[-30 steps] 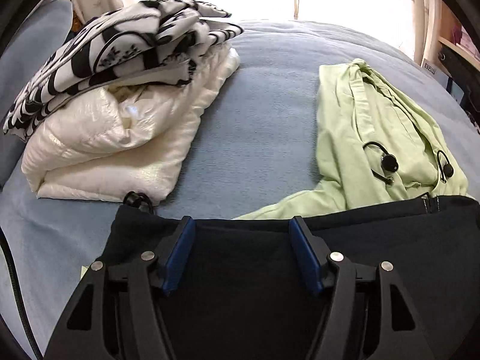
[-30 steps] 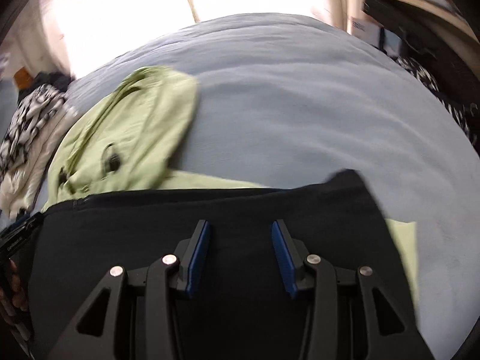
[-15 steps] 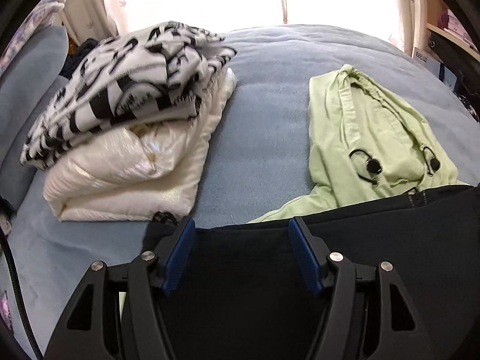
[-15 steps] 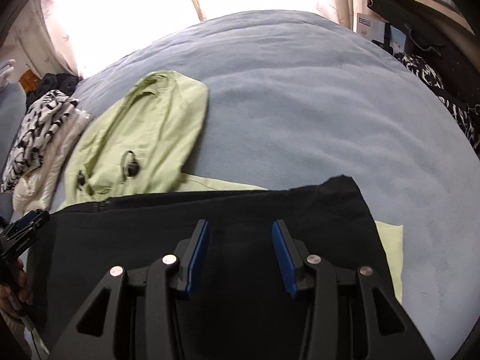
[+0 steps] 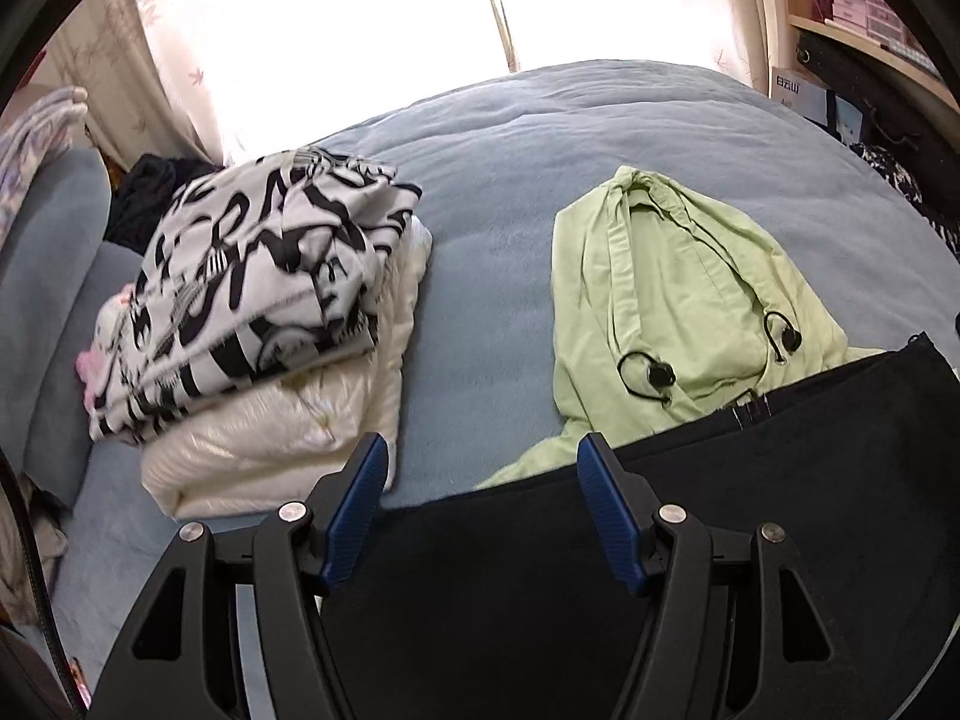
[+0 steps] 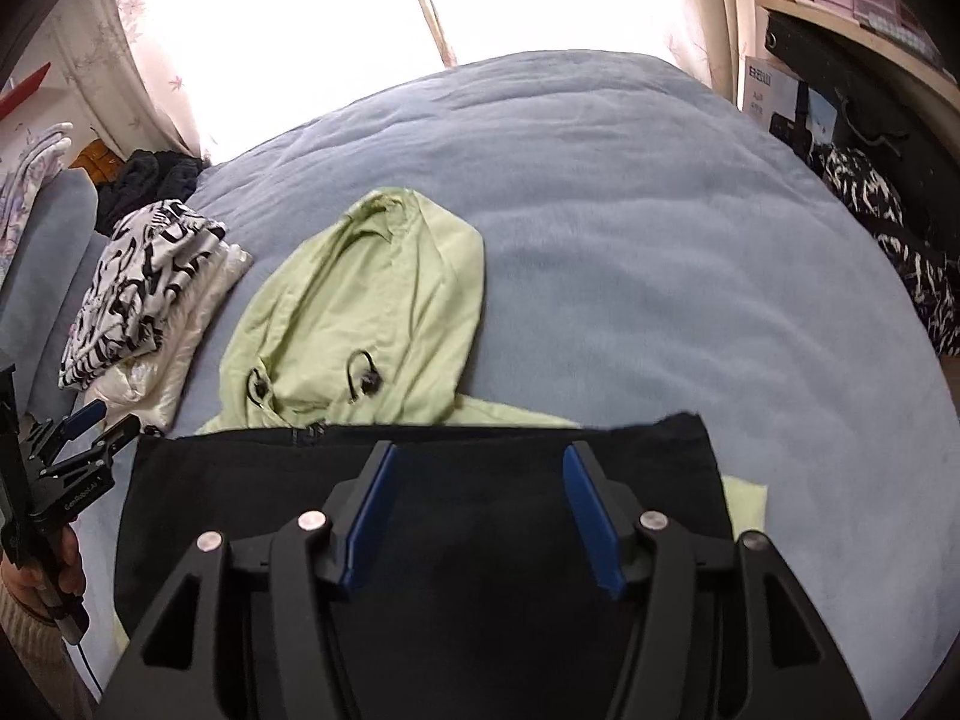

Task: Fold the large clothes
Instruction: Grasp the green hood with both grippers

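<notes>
A light green hooded jacket [image 5: 678, 276] [image 6: 384, 300] lies on the blue bed, hood away from me, its drawstring toggles showing. A black layer of the garment [image 5: 780, 480] [image 6: 240, 480] lies flat over its near part. My left gripper [image 5: 483, 444] hovers open above the black layer's left edge, nothing between its blue pads. It also shows at the left of the right wrist view as the left gripper [image 6: 111, 420], held by a hand. My right gripper [image 6: 478, 450] hangs over the black layer's right half. Its jaws are opening, the cloth lying below them, not pinched.
A folded stack sits at the left: a black-and-white patterned garment [image 5: 252, 276] [image 6: 144, 276] on a white puffy one [image 5: 270, 438]. The blue blanket [image 5: 492, 192] [image 6: 660, 240] spreads wide to the right. Dark clothes [image 6: 150, 180] lie by the curtain. A shelf [image 6: 840, 18] and patterned cloth [image 6: 900, 252] border the right.
Both grippers have risen, so more of the bed and the hood shows. The right gripper's jaws have spread wider. The black layer stays flat on the jacket.
</notes>
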A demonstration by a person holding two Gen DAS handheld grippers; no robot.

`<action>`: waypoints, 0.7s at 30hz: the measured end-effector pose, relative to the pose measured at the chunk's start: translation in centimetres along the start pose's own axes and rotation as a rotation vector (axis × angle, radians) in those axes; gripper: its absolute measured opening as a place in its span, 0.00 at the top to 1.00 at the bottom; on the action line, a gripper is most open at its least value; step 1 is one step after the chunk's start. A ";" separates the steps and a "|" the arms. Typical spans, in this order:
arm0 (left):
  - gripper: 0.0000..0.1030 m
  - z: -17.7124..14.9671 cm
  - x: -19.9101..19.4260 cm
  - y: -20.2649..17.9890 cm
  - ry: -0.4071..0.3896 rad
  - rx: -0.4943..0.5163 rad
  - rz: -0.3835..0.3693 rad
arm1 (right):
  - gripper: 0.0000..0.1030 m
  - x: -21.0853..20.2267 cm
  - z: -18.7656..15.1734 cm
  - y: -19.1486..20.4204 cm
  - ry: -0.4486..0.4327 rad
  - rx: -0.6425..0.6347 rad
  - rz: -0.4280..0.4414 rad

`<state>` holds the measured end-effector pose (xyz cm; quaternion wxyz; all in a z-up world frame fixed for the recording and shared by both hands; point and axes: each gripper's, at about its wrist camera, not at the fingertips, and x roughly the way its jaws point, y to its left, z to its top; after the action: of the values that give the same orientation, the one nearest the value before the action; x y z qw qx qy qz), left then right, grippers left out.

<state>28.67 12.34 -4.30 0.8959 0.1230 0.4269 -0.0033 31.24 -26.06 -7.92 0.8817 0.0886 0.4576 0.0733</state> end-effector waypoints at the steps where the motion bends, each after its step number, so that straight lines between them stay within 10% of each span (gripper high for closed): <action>1: 0.38 0.4 -0.1 0.0 0.000 0.002 0.001 | 0.45 -0.3 0.6 0.2 -0.003 -0.006 0.001; 10: 0.24 5.4 2.9 0.1 0.069 0.009 -0.054 | 0.45 0.1 6.3 0.5 -0.007 0.015 0.036; 21: 0.24 9.5 12.9 -1.6 0.209 -0.103 -0.161 | 0.44 11.3 10.6 -0.8 0.134 0.143 0.089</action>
<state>43.96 9.98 -8.75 0.8485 0.0420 0.5260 -0.0404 46.44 -25.45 -11.08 0.8364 0.1664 0.5152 0.0853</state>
